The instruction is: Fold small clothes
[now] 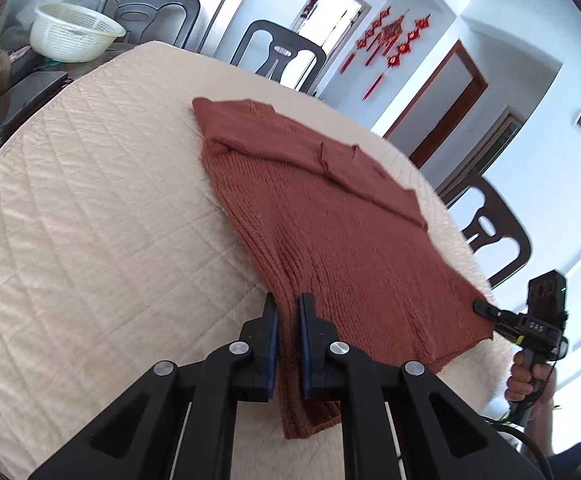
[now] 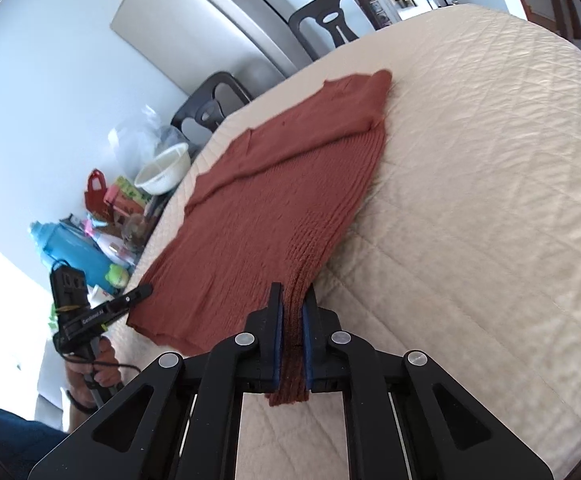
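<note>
A rust-brown knitted sweater [image 1: 330, 216] lies spread on a cream quilted table cover [image 1: 90, 220]. My left gripper [image 1: 288, 304] is shut on the sweater's near left hem corner. My right gripper [image 2: 293, 296] is shut on the near right hem corner of the sweater [image 2: 274, 184]. The right gripper also shows in the left wrist view [image 1: 486, 307] at the sweater's other corner, and the left gripper shows in the right wrist view [image 2: 142, 290]. The near hem is lifted a little off the cover between the two grippers.
A white plastic basket [image 1: 72, 32] and dark clutter sit at the table's far left. Black chairs [image 1: 282, 56] stand around the table. A white bowl [image 2: 164, 168], a blue bottle [image 2: 78, 256] and small items crowd one table end.
</note>
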Tool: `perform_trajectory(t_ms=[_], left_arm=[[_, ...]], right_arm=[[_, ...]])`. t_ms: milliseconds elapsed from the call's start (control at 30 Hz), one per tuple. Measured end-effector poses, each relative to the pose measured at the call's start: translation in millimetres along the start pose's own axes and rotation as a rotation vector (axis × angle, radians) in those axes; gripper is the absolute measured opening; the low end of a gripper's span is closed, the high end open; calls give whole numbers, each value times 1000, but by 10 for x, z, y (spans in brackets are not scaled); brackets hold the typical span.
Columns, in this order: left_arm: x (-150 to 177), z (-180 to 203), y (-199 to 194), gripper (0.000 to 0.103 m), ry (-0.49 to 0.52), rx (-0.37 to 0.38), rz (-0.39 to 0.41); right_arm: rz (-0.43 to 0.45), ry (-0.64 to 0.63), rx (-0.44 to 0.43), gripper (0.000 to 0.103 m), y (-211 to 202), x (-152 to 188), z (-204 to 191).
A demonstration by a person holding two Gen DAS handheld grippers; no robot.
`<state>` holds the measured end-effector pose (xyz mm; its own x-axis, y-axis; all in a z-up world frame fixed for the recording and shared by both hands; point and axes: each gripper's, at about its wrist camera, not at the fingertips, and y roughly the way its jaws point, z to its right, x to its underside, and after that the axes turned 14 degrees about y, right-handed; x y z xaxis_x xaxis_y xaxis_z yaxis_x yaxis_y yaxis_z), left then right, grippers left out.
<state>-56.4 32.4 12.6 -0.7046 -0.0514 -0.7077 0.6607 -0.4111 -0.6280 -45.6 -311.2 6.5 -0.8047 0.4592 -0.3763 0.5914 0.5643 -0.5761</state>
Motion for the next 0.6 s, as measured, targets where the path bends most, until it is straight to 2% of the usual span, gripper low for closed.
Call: perform_trajectory(t_ms=[267, 433, 600], left_arm=[[-54, 73, -136, 11, 6, 42, 54], [-343, 57, -187, 11, 25, 51, 119], [-718, -54, -128, 11, 24, 48, 177]], right_arm=[[-3, -15, -49, 8, -70, 42, -108], [34, -40, -101, 8, -102, -142, -254], [93, -51, -146, 8, -106, -502, -391]])
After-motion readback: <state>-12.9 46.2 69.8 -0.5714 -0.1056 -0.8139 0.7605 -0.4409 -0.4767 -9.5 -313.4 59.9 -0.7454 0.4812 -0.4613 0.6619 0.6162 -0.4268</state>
